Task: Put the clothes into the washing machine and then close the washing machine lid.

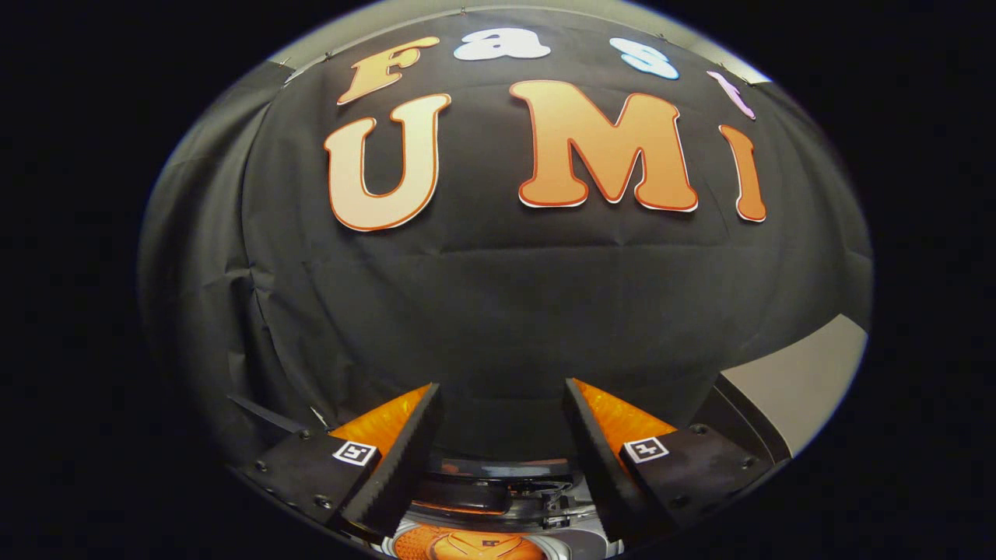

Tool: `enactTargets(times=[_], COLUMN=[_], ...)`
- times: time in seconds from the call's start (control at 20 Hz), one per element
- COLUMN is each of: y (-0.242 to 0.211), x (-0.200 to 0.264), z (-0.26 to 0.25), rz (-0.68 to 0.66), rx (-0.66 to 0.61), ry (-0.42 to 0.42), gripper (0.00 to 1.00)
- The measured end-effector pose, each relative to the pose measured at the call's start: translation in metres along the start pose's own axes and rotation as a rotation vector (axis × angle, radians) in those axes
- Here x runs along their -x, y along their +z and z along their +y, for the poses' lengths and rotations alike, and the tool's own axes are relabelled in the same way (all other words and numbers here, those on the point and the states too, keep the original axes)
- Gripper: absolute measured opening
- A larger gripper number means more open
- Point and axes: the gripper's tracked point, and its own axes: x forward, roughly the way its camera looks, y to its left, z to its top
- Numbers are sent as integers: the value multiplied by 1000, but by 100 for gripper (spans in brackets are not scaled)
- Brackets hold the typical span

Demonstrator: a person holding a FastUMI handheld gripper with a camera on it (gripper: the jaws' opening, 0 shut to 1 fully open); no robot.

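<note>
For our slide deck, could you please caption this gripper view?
Gripper held with open, empty jaws facing the booth's black cloth wall, with the washing machine's round opening just below.

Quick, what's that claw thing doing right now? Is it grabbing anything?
Gripper: open, fingers spread apart with nothing between them, pointing at the black cloth wall.

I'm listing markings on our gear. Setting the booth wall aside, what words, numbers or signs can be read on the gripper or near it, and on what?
No readable words or numbers.
On the hand-held gripper, open, nothing between its fingers: a square black-and-white marker on each finger mount, no letters.
On the orange-and-white thing below the fingers: mark too small to read.
</note>
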Motion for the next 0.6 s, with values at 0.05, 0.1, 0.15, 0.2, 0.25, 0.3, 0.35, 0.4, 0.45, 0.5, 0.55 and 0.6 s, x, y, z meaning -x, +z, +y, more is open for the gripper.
enactTargets(times=[0.05,0.1,0.15,0.2,0.25,0.3,0.35,0.4,0.45,0.5,0.55,0.6], y=[-1,-2,-2,-5,-8,-9,-16,-19,-22,-24,-26,-29], x=[7,13,20,27,32,38,44,48,52,57,61,64], z=[1,2,1,1,2,2,7,8,7,7,8,8], rz=[-3,-5,-5,-7,-8,-10,-11,-14,-14,-13,-14,-13], rx=[2,4,6,8,8,10,11,12,13,14,14,15], ry=[2,5,7,9,9,9,9,10,11,12,13,13], gripper=[100,99,100,99,99,99,99,99,99,99,99,99])
